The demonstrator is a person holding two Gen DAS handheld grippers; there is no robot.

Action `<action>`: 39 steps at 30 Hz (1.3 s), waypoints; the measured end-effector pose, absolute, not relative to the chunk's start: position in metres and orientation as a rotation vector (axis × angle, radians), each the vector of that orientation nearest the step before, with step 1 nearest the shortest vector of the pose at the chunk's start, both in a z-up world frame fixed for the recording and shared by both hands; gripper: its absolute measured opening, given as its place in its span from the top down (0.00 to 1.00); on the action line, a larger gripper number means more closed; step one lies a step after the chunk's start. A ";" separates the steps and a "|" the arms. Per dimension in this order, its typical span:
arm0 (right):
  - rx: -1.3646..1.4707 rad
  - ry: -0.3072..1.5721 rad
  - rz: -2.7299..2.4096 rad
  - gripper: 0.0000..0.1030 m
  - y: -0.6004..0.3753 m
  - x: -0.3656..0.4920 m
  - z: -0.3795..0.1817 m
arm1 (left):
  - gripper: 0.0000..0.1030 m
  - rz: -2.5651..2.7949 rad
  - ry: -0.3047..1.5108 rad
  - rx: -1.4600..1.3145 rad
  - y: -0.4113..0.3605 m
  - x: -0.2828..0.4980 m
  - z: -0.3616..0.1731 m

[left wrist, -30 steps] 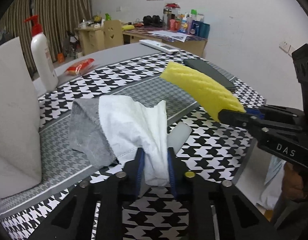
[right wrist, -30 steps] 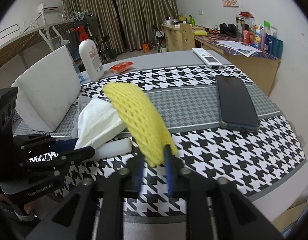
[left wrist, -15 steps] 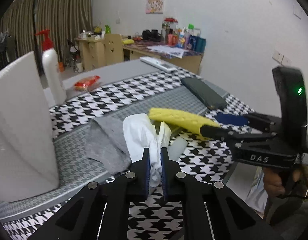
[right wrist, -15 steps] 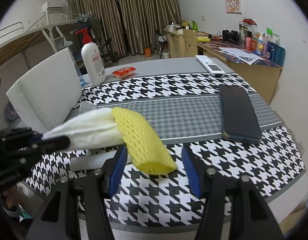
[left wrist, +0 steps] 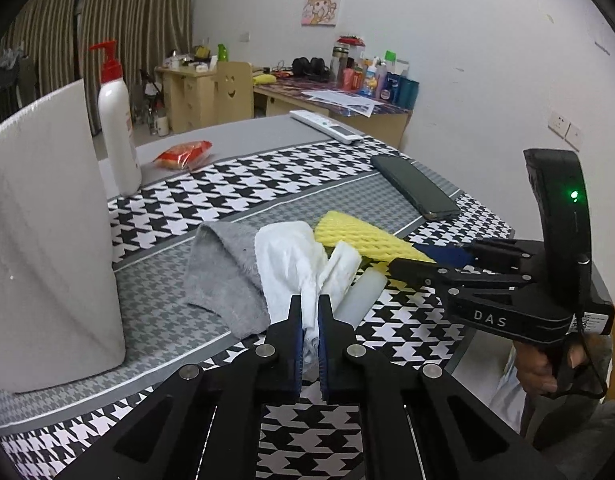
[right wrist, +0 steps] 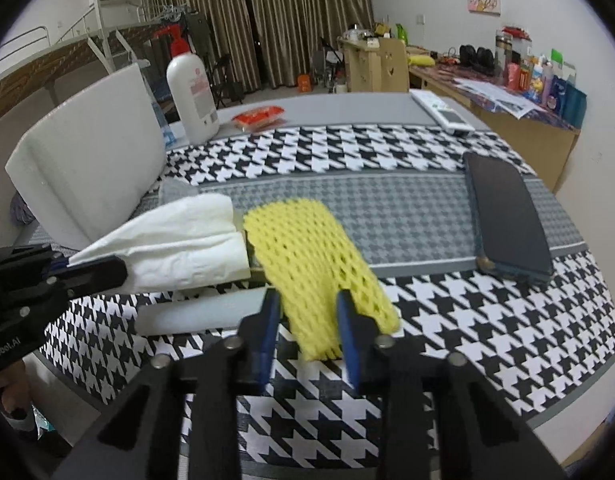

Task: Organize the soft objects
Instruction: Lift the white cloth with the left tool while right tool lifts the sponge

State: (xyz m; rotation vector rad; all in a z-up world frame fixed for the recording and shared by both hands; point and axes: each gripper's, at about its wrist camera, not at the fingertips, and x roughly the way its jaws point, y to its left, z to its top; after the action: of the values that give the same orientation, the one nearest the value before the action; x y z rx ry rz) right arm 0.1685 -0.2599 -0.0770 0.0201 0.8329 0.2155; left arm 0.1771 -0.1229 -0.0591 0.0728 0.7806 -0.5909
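The right tool (right wrist: 307, 314), lettered "DAS" on its side, is closing its jaws around the yellow foam mesh sleeve (right wrist: 311, 248), whose long axis runs away from it over the houndstooth-clothed worktop (right wrist: 487, 332). The left tool (left wrist: 310, 322) is clenched on the crumpled white tissue (left wrist: 297, 256), lifted beside the grey cloth (left wrist: 223, 264), near the worktop's front edge.

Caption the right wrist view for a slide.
Right tongs closing around yellow foam net beside white tissue.
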 end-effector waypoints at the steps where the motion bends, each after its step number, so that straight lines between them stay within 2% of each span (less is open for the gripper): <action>1: 0.018 0.837 0.208 0.75 -0.260 0.169 -0.078 | 0.94 -0.592 0.785 0.070 -0.123 0.178 -0.060; 7: 0.010 0.822 0.196 0.74 -0.261 0.166 -0.073 | 0.94 -0.579 0.806 0.090 -0.125 0.180 -0.067; 9: 0.015 0.825 0.193 0.72 -0.263 0.167 -0.073 | 0.88 -0.569 0.800 0.116 -0.127 0.179 -0.067; 10: 0.020 0.826 0.191 0.71 -0.264 0.167 -0.073 | 0.75 -0.562 0.796 0.125 -0.128 0.179 -0.067; 11: 0.021 0.823 0.191 0.70 -0.265 0.166 -0.073 | 0.57 -0.553 0.789 0.136 -0.129 0.178 -0.067; 13: 0.020 0.820 0.186 0.69 -0.266 0.167 -0.073 | 0.42 -0.548 0.769 0.141 -0.129 0.176 -0.065; 17: 0.023 0.820 0.189 0.69 -0.268 0.168 -0.073 | 0.42 -0.528 0.748 0.182 -0.136 0.177 -0.065; 21: 0.030 0.815 0.180 0.62 -0.272 0.169 -0.074 | 0.42 -0.535 0.750 0.219 -0.148 0.181 -0.068; 28: 0.038 0.812 0.179 0.60 -0.275 0.169 -0.075 | 0.42 -0.541 0.773 0.245 -0.161 0.188 -0.078; 30: 0.044 0.808 0.179 0.50 -0.277 0.169 -0.074 | 0.51 -0.539 0.773 0.251 -0.162 0.188 -0.079; 32: 0.047 0.795 0.179 0.46 -0.278 0.167 -0.072 | 0.69 -0.531 0.782 0.259 -0.162 0.190 -0.080; 35: 0.042 0.782 0.180 0.45 -0.279 0.166 -0.069 | 0.83 -0.527 0.781 0.256 -0.161 0.189 -0.079; 39: 0.029 0.800 0.172 0.44 -0.277 0.171 -0.072 | 0.91 -0.559 0.773 0.251 -0.160 0.185 -0.077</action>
State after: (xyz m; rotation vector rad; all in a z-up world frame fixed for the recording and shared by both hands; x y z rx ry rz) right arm 0.1706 -0.2768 -0.0725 0.0293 0.8002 0.1717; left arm 0.1850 -0.1604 -0.0766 0.2508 0.7731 -0.5586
